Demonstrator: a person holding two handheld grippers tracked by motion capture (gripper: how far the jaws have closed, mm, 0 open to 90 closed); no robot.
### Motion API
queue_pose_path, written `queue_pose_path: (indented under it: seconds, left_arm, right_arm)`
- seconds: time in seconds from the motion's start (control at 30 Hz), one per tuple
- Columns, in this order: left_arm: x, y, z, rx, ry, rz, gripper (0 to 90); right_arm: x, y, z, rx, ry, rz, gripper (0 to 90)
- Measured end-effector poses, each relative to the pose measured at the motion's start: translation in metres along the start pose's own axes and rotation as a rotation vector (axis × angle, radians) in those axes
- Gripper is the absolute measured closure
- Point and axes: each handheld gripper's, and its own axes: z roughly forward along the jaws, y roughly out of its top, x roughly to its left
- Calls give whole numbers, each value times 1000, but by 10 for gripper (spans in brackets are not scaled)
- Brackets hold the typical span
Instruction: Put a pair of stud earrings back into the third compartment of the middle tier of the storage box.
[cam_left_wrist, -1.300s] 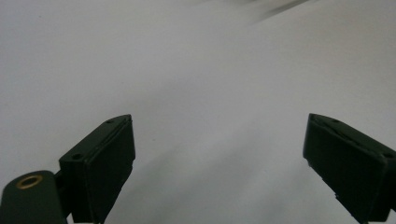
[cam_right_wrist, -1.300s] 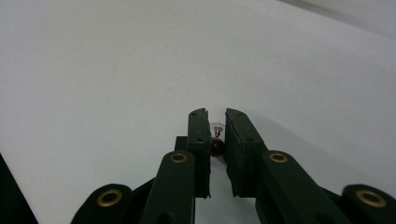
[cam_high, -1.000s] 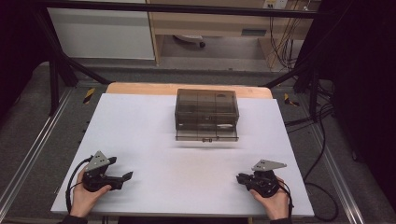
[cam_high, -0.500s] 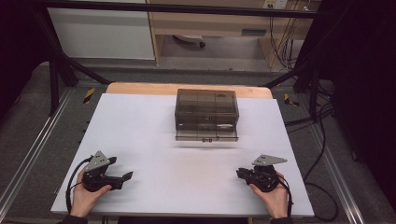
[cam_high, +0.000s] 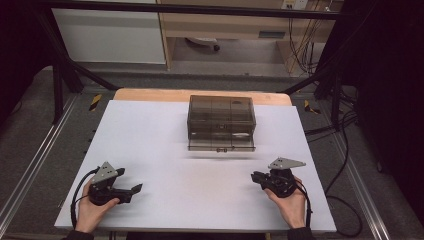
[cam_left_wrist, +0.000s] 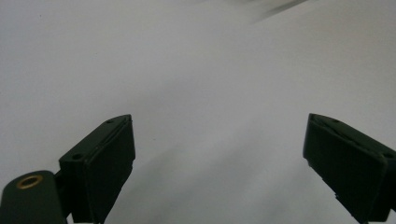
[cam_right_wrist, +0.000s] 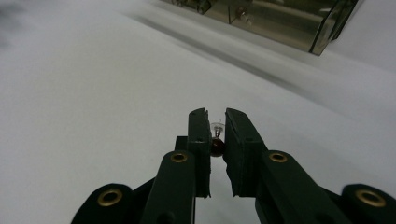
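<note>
The right gripper (cam_high: 258, 177) is seen near the desk's (cam_high: 150, 130) front right corner, lifted slightly off the surface and shifted a little from its position a second earlier; the left gripper (cam_high: 134, 188), near the front left corner, is unchanged. In the right gripper view, the jaws are closed on a small earring (cam_right_wrist: 216, 138): a dark reddish bead with a clear backing is pinched between the pads. The lift is judged to mark the start of carrying the earring, already picked up, toward the smoky translucent drawer box (cam_high: 221, 121), which stands at the middle of the desk's far edge with its bottom drawer (cam_high: 221, 144) pulled out. The box lies well apart from the jaws, ahead of them and across bare desk. The left gripper's jaws are wide apart, with nothing between them and only white desk surface beneath.
</note>
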Motion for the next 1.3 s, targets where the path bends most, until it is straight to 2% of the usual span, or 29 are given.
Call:
queue_pose_path:
  seconds: [0.77, 1.3]
  left_arm:
    - [0, 0, 1, 3, -1, 0, 87]
    - [1, 0, 1, 2, -2, 0, 87]
  right_arm:
    - [-10, 39, 7, -32, -36, 4, 811]
    - [-15, 79, 19, -51, -60, -4, 811]
